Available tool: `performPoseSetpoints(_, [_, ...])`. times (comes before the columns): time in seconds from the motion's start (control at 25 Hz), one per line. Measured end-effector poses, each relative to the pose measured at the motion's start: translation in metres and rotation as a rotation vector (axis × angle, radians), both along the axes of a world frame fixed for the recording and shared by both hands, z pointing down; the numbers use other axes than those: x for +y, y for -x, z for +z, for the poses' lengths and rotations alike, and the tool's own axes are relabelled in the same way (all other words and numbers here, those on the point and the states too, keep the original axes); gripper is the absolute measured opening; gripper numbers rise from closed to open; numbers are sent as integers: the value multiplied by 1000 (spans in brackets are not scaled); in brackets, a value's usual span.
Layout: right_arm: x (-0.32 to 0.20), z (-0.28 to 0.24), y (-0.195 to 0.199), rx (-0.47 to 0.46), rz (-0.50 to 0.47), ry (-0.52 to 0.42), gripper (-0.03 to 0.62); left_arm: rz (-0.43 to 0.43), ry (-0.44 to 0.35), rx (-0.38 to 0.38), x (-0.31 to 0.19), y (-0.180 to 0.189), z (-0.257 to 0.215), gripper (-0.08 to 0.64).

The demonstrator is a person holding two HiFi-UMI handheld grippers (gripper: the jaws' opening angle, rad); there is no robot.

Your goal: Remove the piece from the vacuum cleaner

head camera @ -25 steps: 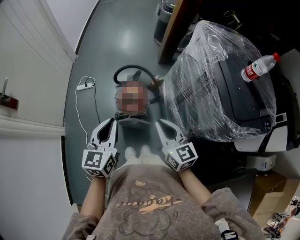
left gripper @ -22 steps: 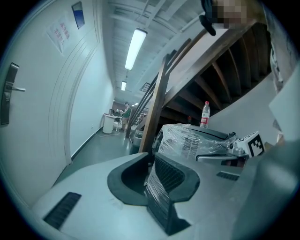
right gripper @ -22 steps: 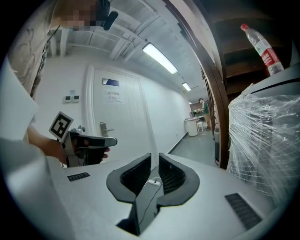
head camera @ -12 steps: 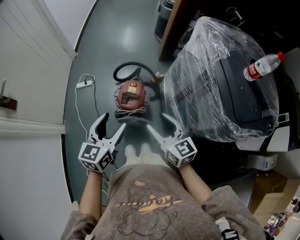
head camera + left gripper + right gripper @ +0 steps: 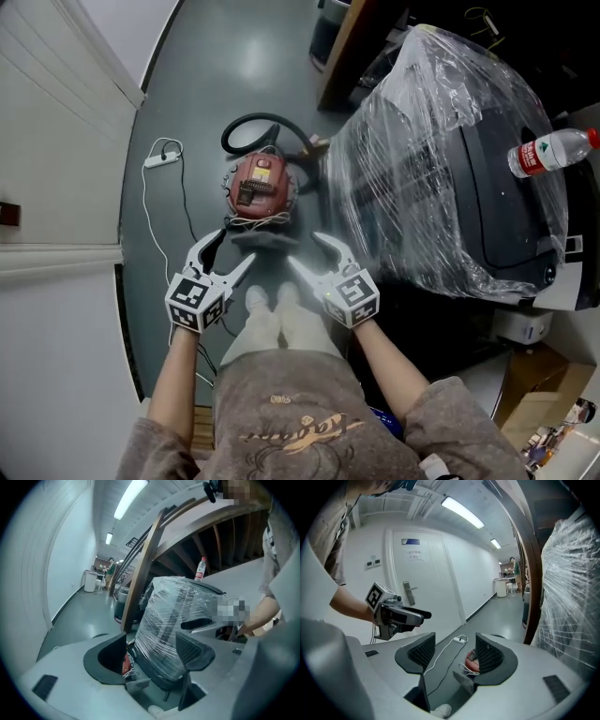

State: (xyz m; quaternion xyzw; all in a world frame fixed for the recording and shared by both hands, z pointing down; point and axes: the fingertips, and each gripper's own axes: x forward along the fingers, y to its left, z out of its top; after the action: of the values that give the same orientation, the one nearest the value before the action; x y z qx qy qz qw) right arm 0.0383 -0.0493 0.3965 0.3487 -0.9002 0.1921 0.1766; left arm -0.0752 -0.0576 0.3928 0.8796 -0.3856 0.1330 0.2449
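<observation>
Seen from above, a person stands on a grey floor holding a claw in each hand. A red vacuum cleaner sits on the floor just ahead of the person's shoes. It lies between a white wall along the floor's left edge and a large plastic-wrapped machine on the right. A black hose curls behind it, and a grey piece juts from its near end toward the shoes. A white cable with a power strip lies to its left.

The left gripper and right gripper hang above the grey piece, one at each side, tips angled inward and down. Both have their jaws spread wide. Nothing is between them, and only the floor and vacuum show beyond; neither touches anything.

The step in hand looks like the reach. It would likely go best if one claw steadies the red body. The other can then close squarely on the grey piece near its joint and pull along its line rather than twist. The loose white cord bunched at that joint could snag.

A second earlier both claws had their jaws pressed together. They have just been opening, and both grippers now sit lower and closer to the vacuum.
</observation>
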Motion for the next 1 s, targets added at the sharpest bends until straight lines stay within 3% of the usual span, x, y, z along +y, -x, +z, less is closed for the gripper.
performPoseSetpoints(0.28, [-18, 98, 2, 85, -53, 66, 239, 60, 89, -51, -17, -1, 101, 306])
performPoseSetpoints(0.68, [-28, 265, 5, 184, -129, 155, 239, 201, 151, -157, -32, -15, 266, 305])
performPoseSetpoints(1.0, [-29, 374, 9, 249, -204, 210, 238, 291, 199, -215, -37, -21, 368, 276])
